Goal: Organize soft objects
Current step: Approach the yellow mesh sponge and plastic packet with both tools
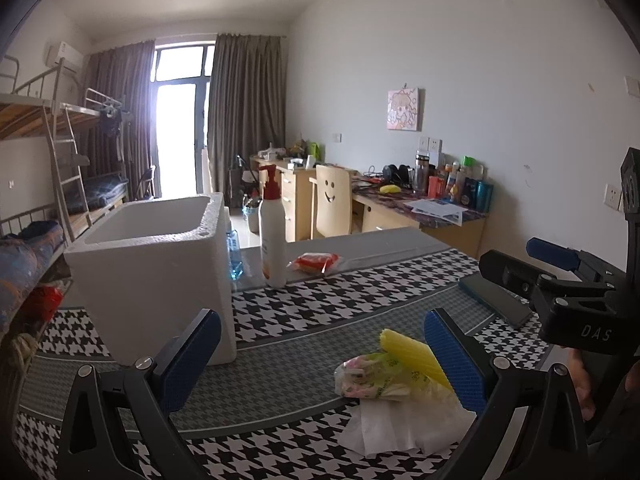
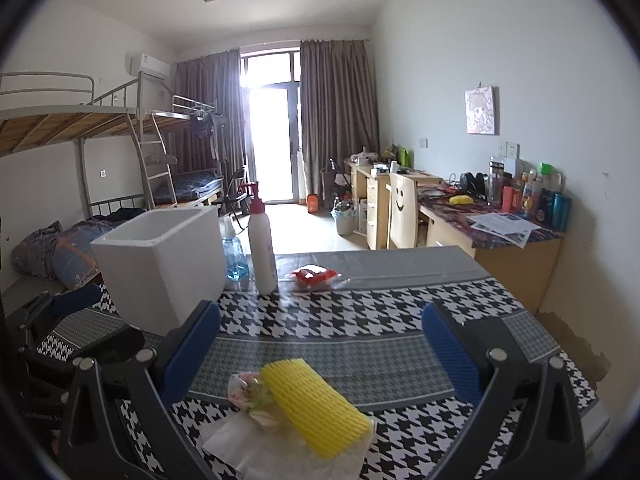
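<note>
A yellow foam sleeve lies on a crumpled plastic bag and a white tissue on the houndstooth table near its front edge. The same pile shows in the left wrist view: sleeve, bag, tissue. My right gripper is open and empty, its blue pads on either side of the pile, just behind it. My left gripper is open and empty, with the pile by its right pad. A white foam box stands open-topped at the left; it also shows in the right wrist view.
A white pump bottle, a blue spray bottle and a red snack packet stand at the table's far edge. A dark phone lies at the right. Bunk beds at left, desks and chair at right beyond the table.
</note>
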